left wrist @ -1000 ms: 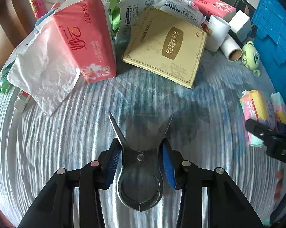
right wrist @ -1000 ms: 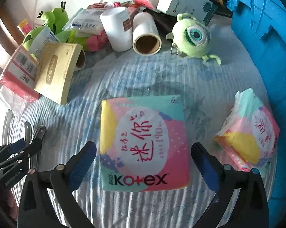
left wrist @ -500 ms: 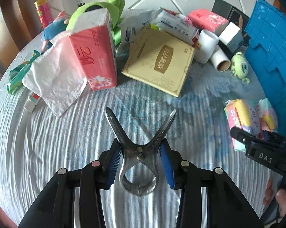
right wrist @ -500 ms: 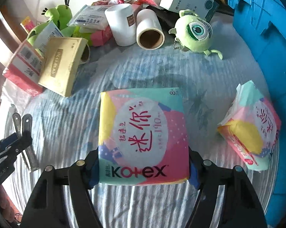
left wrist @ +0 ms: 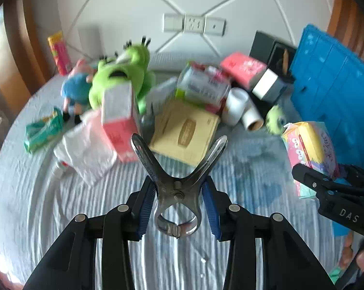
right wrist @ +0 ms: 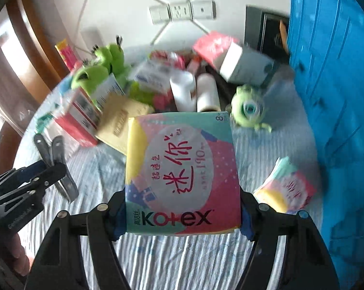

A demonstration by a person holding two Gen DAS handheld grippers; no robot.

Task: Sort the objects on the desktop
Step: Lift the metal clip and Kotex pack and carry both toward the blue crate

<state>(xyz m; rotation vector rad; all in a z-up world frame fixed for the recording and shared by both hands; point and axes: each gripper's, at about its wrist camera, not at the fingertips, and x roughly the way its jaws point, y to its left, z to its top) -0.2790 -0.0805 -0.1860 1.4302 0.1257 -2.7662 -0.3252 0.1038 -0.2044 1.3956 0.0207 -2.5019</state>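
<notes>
My left gripper [left wrist: 178, 205] is shut on a metal spring clip [left wrist: 177, 186], whose two handles fan out ahead in a V above the striped cloth. My right gripper [right wrist: 182, 220] is shut on a pink and teal Kotex pad pack [right wrist: 182, 169], held flat and lifted off the cloth. In the left wrist view the pad pack [left wrist: 310, 149] shows at the right in the right gripper [left wrist: 326, 186]. The right wrist view shows the left gripper [right wrist: 37, 178] and the metal clip [right wrist: 58, 169] at the left. A second pad pack [right wrist: 285, 188] lies on the cloth to the right.
A blue plastic crate [right wrist: 331, 96] stands along the right. At the back lies a heap: yellow box [left wrist: 184, 135], pink tissue pack [left wrist: 119, 123], white rolls [right wrist: 184, 89], green plush toys [left wrist: 119, 77], a one-eyed plush [right wrist: 248, 108]. The striped grey cloth [left wrist: 61, 205] lies under both grippers.
The right gripper closed on the pad pack and raised it. The left gripper rose with the clip. Both views now tilt up toward the wall.
</notes>
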